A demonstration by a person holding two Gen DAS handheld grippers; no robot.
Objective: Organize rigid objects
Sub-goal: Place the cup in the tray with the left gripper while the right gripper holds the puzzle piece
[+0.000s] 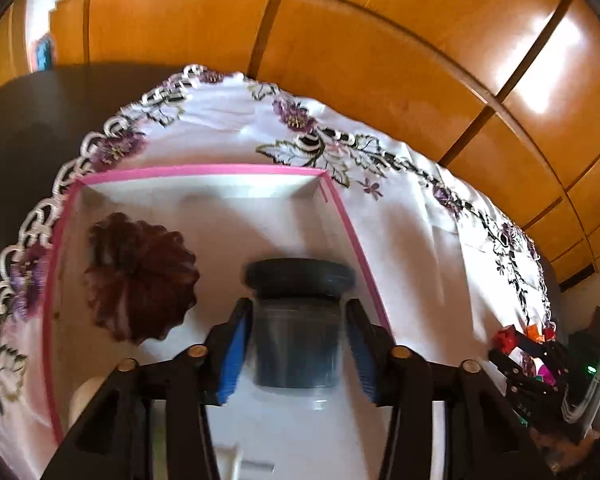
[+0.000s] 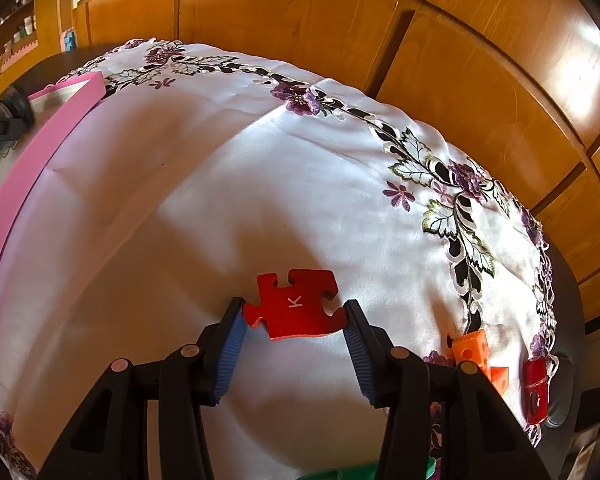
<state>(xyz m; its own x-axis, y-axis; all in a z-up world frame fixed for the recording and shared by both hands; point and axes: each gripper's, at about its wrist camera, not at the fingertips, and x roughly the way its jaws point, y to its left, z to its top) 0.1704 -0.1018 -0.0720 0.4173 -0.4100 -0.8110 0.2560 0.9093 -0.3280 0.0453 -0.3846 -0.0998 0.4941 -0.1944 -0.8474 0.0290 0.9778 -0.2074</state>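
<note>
Left tongs [image 1: 298,340] are clamping a dark-lidded jar [image 1: 298,320] over the pink-rimmed box [image 1: 351,232], near its right wall, apparently for stowing, while right tongs [image 2: 296,320] are pinching a red puzzle piece [image 2: 294,304] above the tabletop [image 2: 300,200], likely box-bound.
</note>
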